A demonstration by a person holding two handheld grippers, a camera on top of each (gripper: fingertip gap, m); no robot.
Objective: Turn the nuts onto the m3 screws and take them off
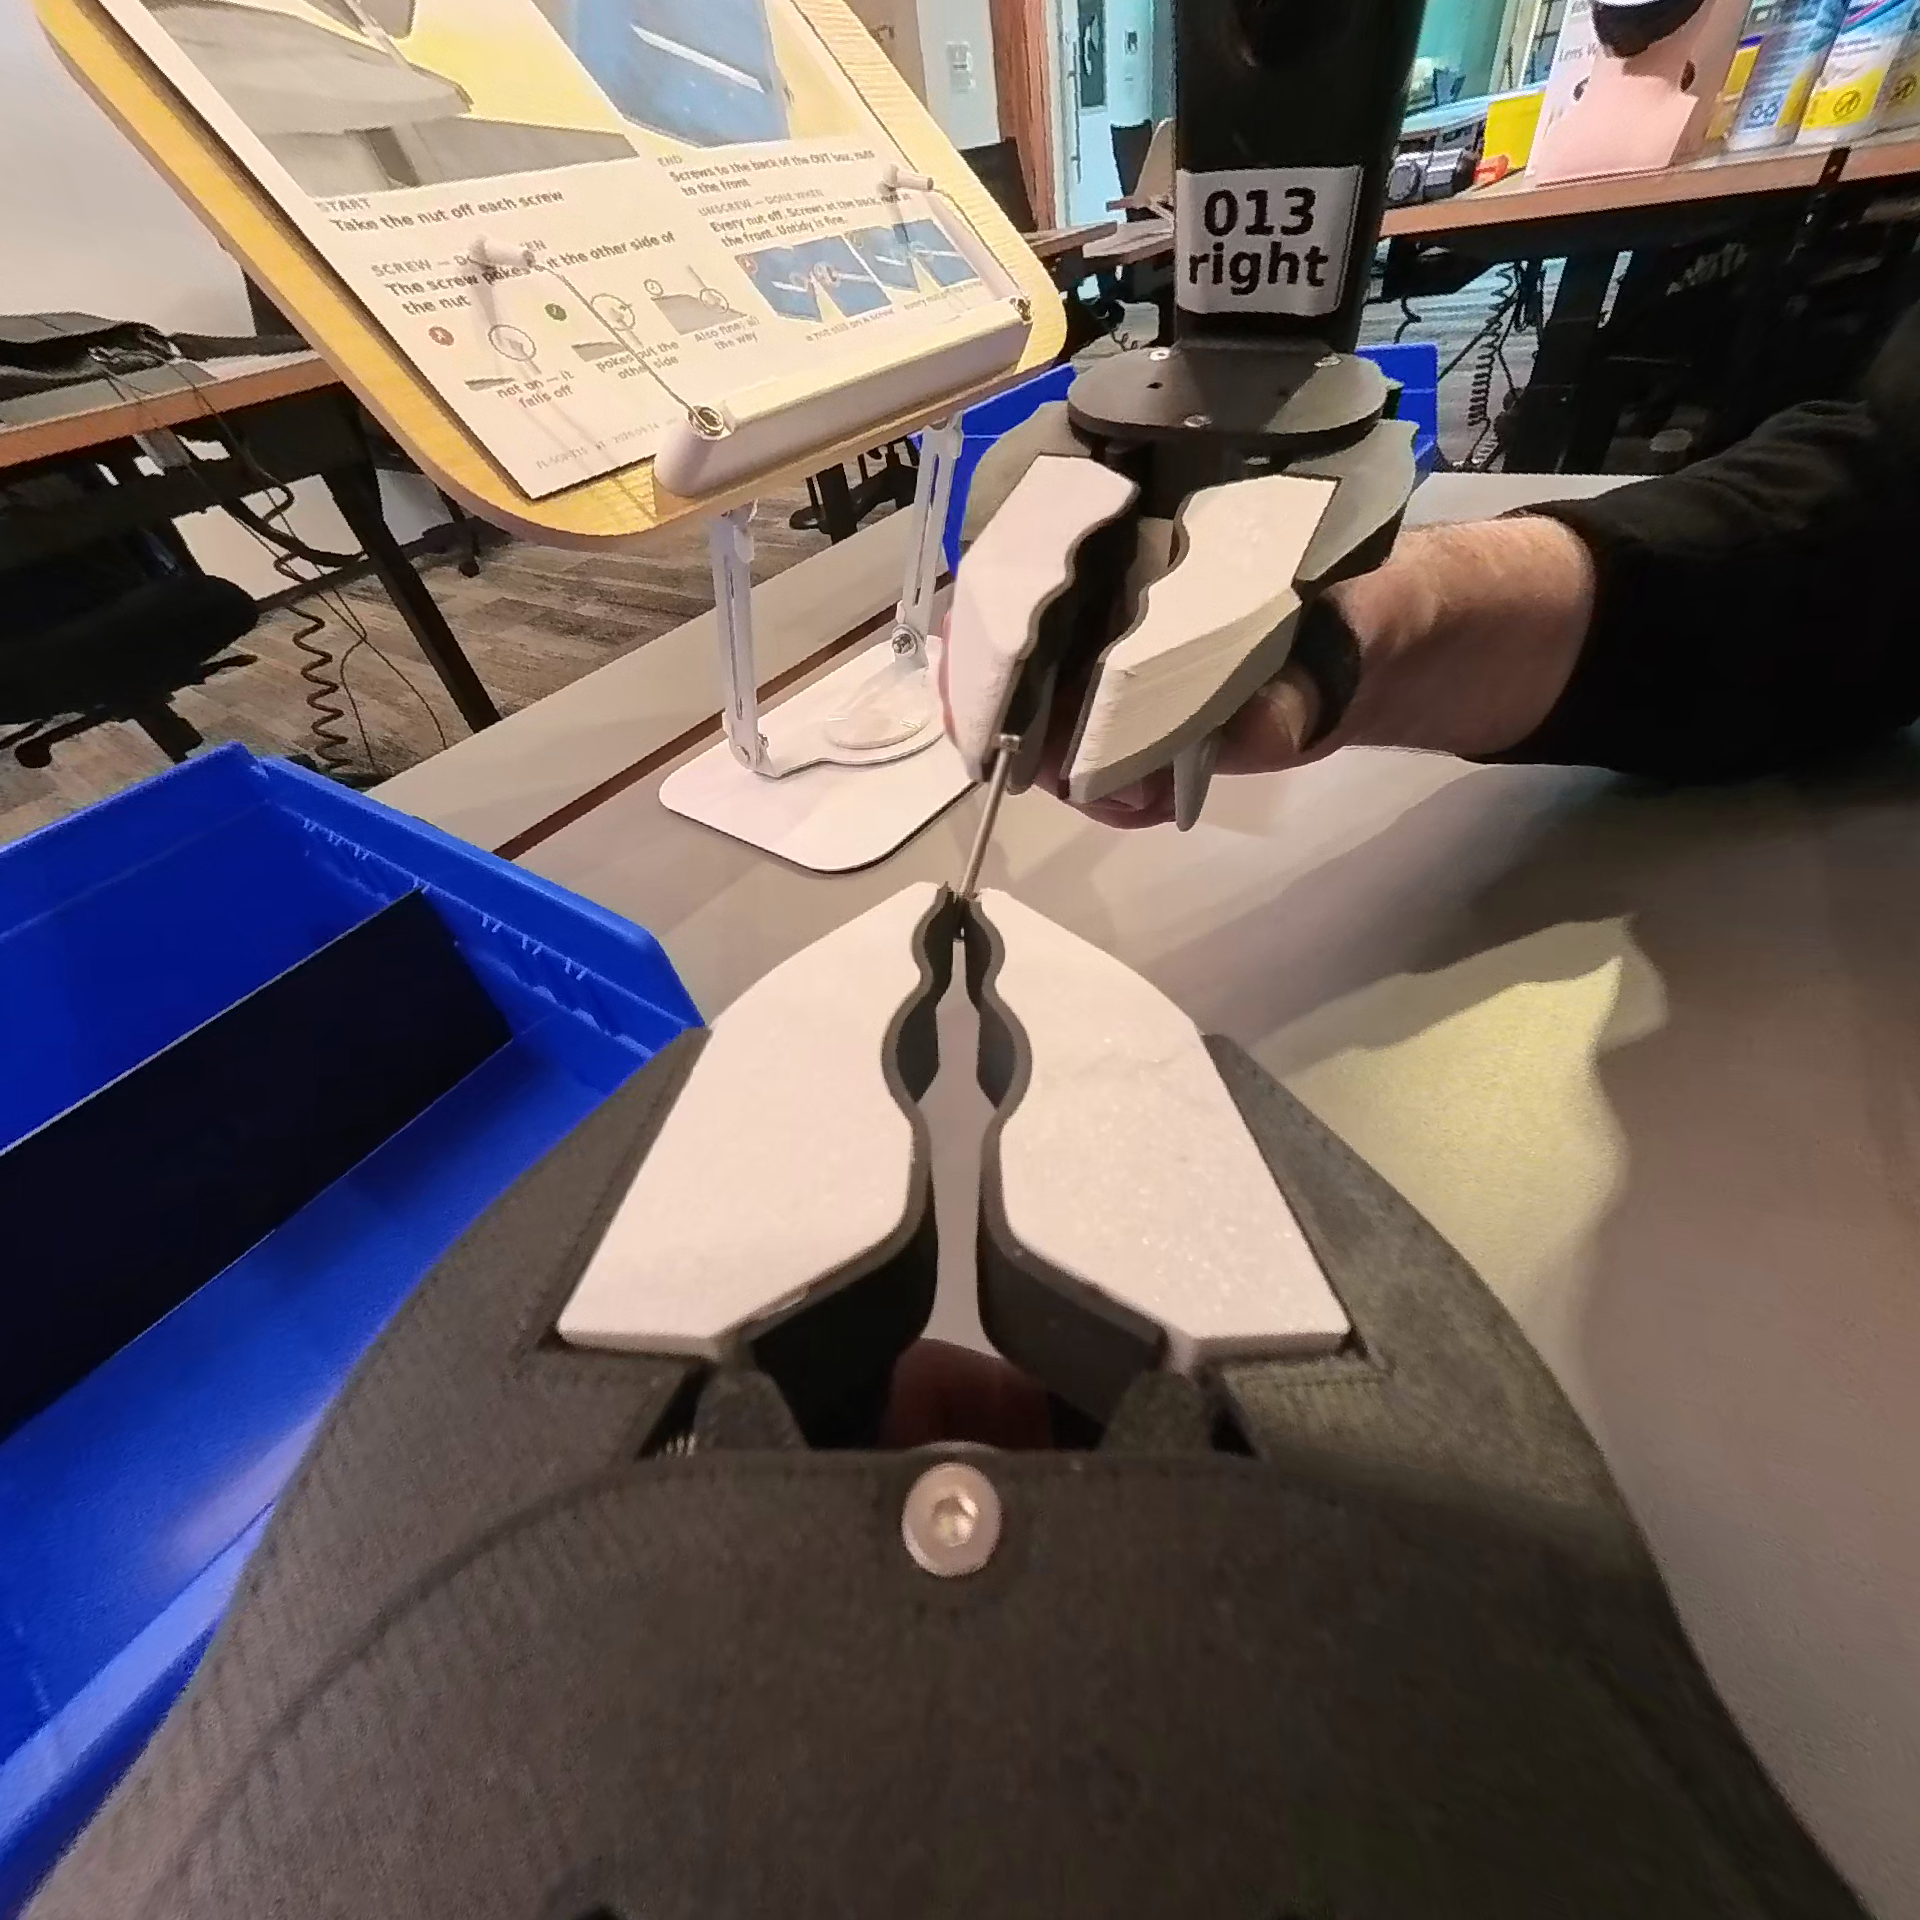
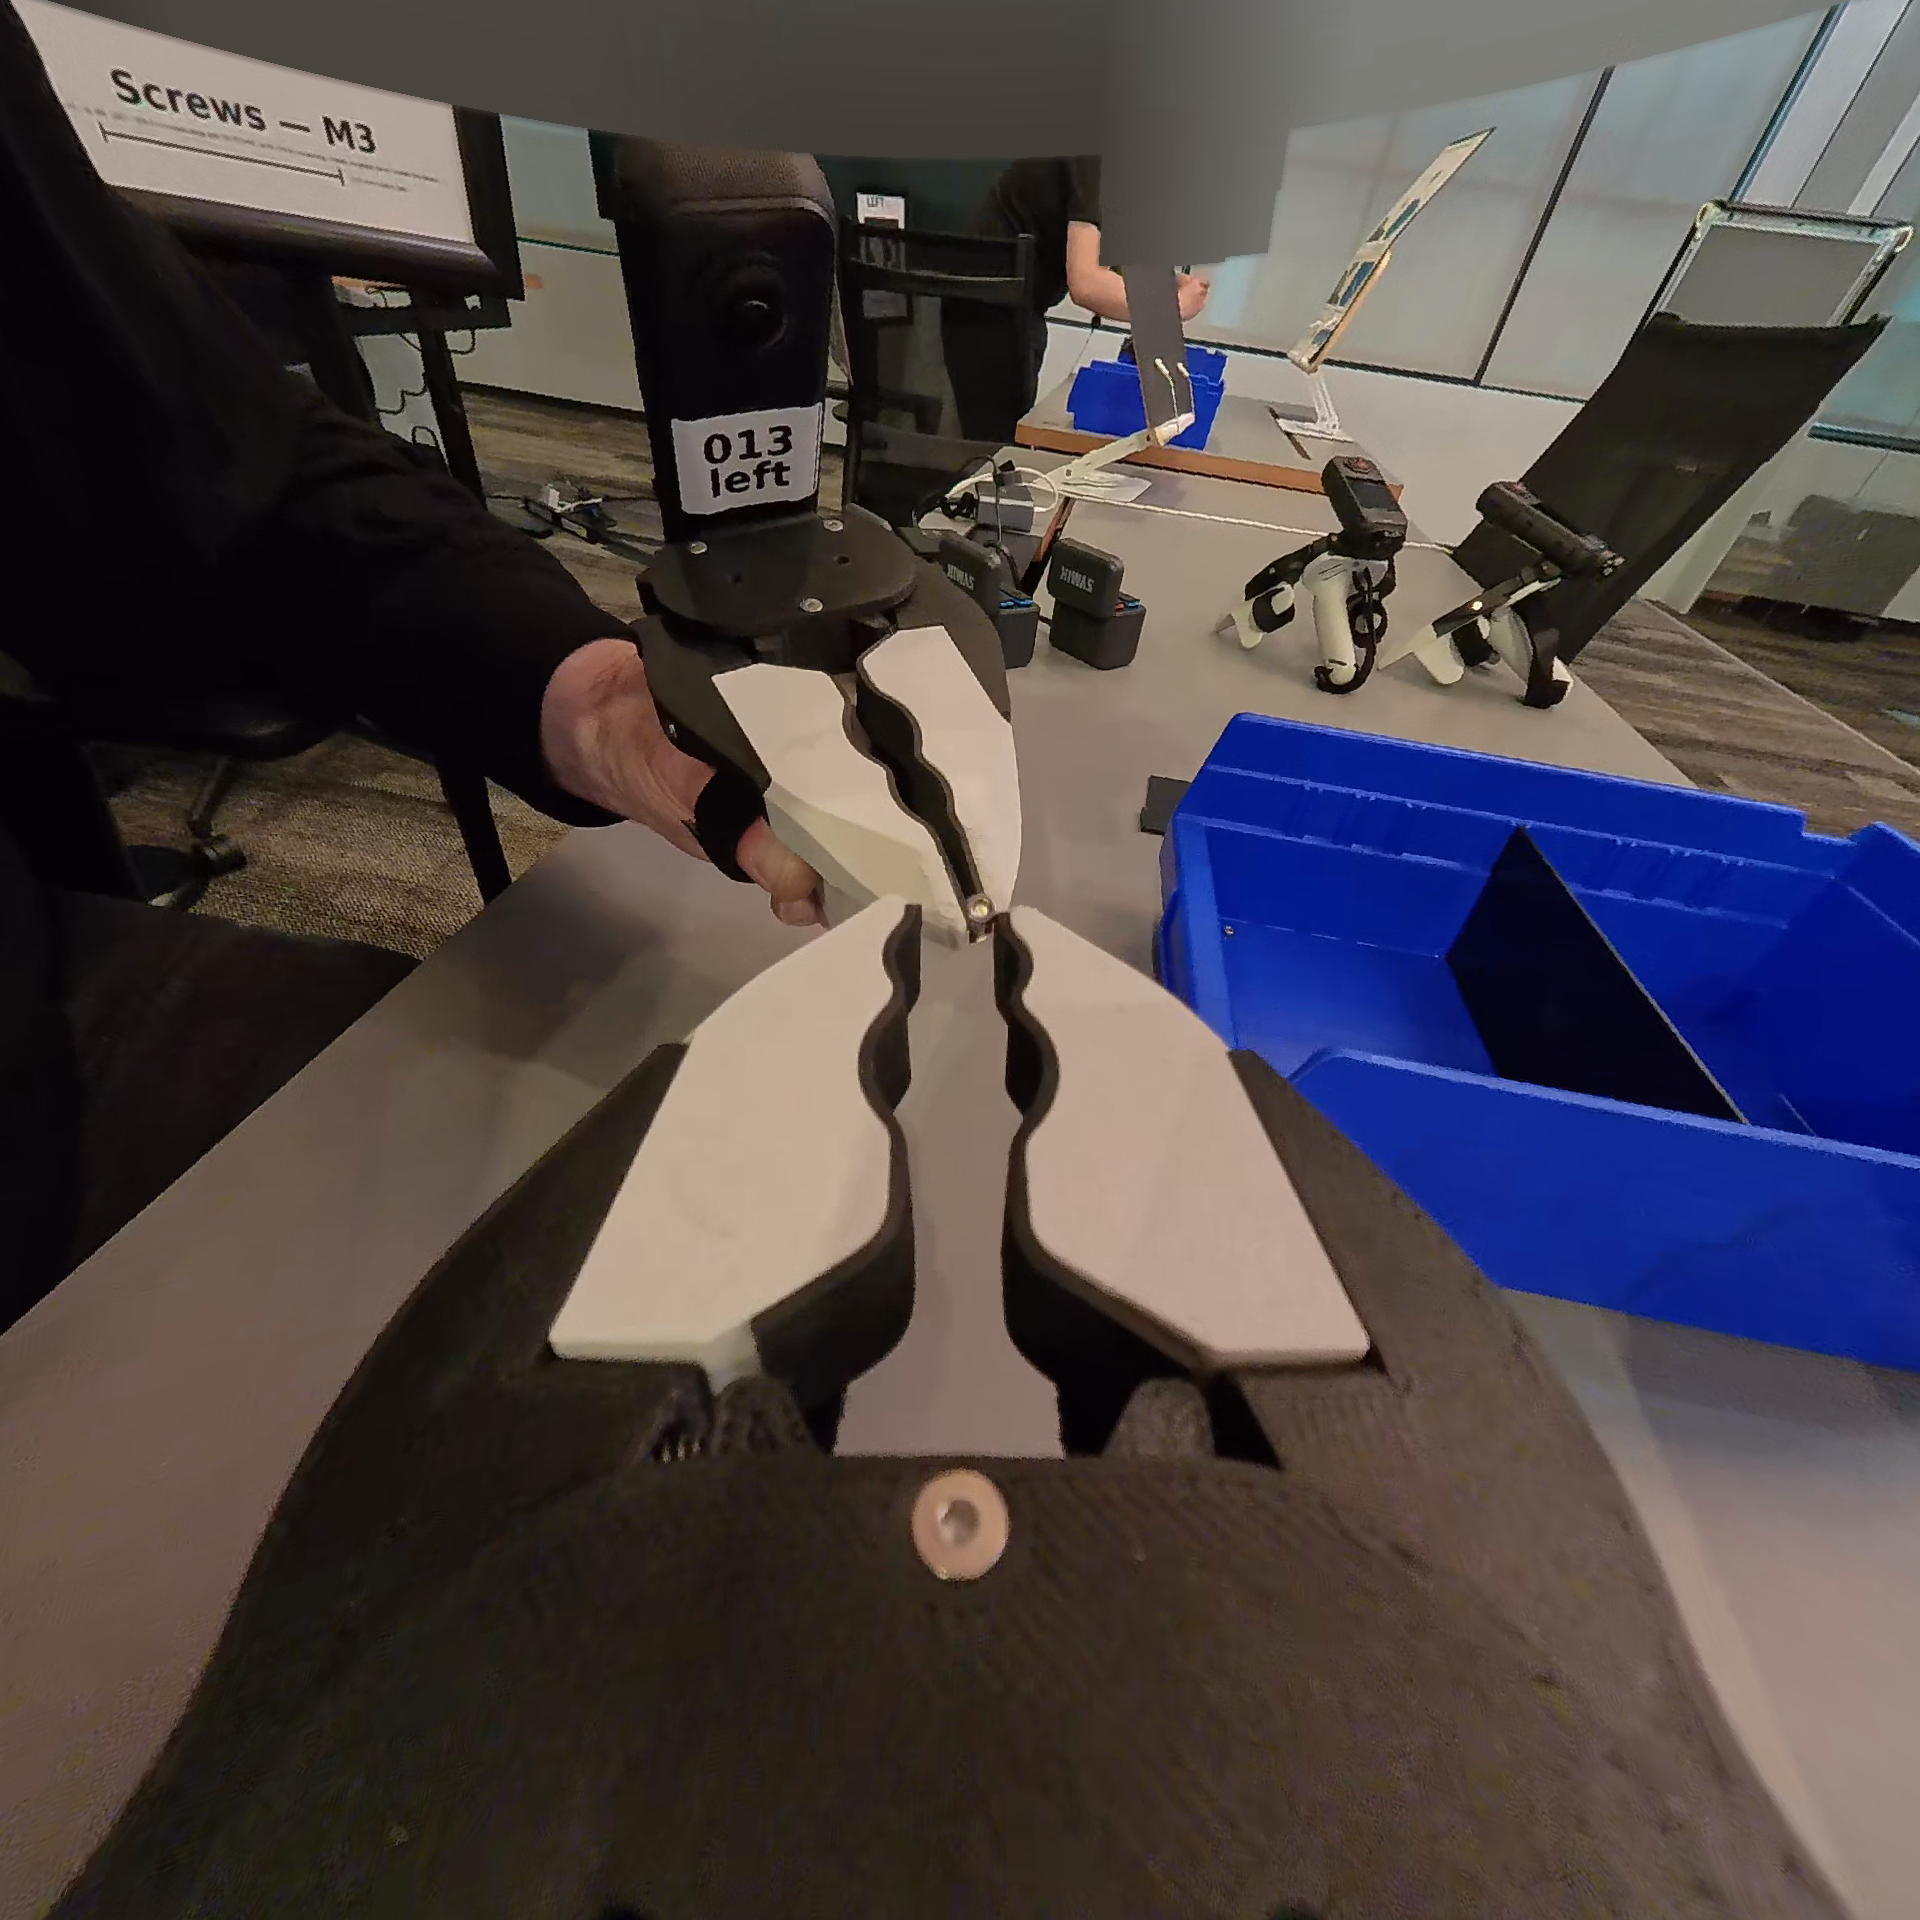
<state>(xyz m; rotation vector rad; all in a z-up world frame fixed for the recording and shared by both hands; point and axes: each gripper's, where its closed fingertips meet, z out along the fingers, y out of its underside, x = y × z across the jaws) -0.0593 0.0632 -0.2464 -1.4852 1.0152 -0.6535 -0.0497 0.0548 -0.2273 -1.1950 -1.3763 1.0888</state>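
Observation:
My left gripper (image 1: 961,902) is shut on the lower end of a thin m3 screw (image 1: 987,821) and holds it above the grey table (image 1: 1351,935). The screw slants up to my right gripper (image 1: 1029,774), which points down at it. In the right wrist view the screw's far end (image 2: 978,910) shows end-on between the tips of my right gripper (image 2: 958,914), close to the right-hand finger. Those fingers stand apart and are open. The left gripper (image 2: 968,928) shows just behind it. I cannot make out a nut.
A blue bin (image 1: 312,935) with a black divider (image 2: 1579,987) stands beside the grippers. An instruction board on a white stand (image 1: 623,260) is at the table's back. Spare grippers on stands (image 2: 1340,592) and black boxes (image 2: 1081,613) sit farther off. Both grippers' tips are close together, under 4 cm apart.

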